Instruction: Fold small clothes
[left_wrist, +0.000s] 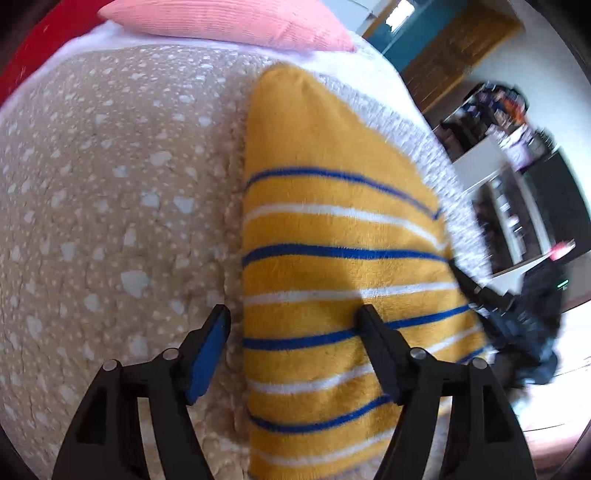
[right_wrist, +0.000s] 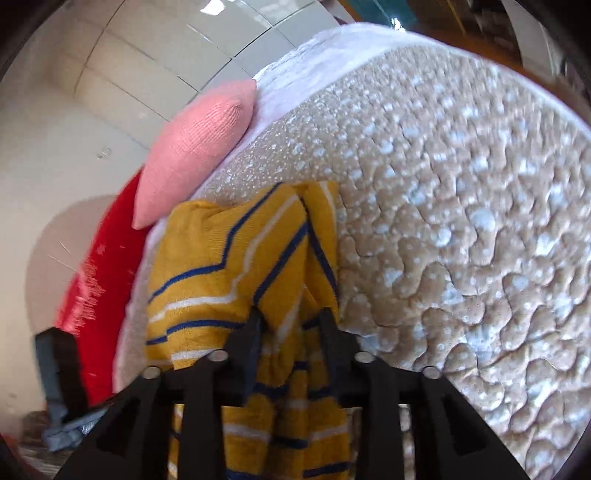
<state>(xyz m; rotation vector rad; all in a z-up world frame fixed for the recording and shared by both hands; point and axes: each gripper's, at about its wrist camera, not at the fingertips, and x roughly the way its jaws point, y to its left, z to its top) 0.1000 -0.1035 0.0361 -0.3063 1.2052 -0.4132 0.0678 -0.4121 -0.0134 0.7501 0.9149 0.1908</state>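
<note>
- Yellow garment (left_wrist: 332, 258) with blue and white stripes lies on the bed's tan quilt (left_wrist: 110, 184), which is dotted with pale spots; in the left wrist view the cloth looks flat and folded, its long edge running up the picture.
- Left claw (left_wrist: 291, 325) stands wide apart, with nothing pinched: one finger is over the quilt just beside the garment's edge, the other over the striped cloth.
- Right claw (right_wrist: 291, 321), seen in the right wrist view, has its jaws partly apart with a bunched ridge of the yellow garment (right_wrist: 236, 258) between them; whether the pads press on it, I cannot tell.
- Pink pillow (right_wrist: 192, 147) rests at the head of the bed, beyond the garment, beside a red panel (right_wrist: 103, 266).
- Dark clothes (left_wrist: 535, 332) lie heaped past the bed's edge.
</note>
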